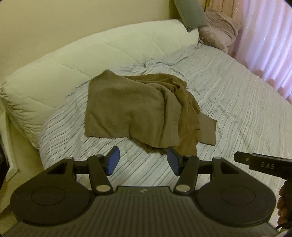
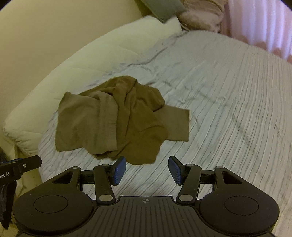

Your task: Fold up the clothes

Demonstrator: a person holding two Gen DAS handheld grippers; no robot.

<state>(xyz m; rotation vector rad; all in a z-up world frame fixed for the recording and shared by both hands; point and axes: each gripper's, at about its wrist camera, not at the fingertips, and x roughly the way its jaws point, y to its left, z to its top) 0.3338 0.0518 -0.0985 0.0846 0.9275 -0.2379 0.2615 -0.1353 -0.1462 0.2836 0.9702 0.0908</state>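
A crumpled brown garment (image 1: 138, 111) lies in a heap on the grey ribbed bedspread (image 1: 228, 94); it also shows in the right wrist view (image 2: 116, 120). My left gripper (image 1: 143, 161) is open and empty, hovering just short of the garment's near edge. My right gripper (image 2: 147, 170) is open and empty, just short of the garment's near right edge. Part of the right gripper's body (image 1: 262, 165) shows at the right in the left wrist view, and the left gripper's body (image 2: 20, 166) at the left in the right wrist view.
A cream quilted duvet roll (image 1: 76, 65) runs along the wall side of the bed. A grey pillow (image 1: 189, 12) and a pink blanket (image 1: 219, 29) lie at the head. A pink curtain (image 1: 264, 40) hangs on the far right. The bedspread (image 2: 228, 109) stretches right of the garment.
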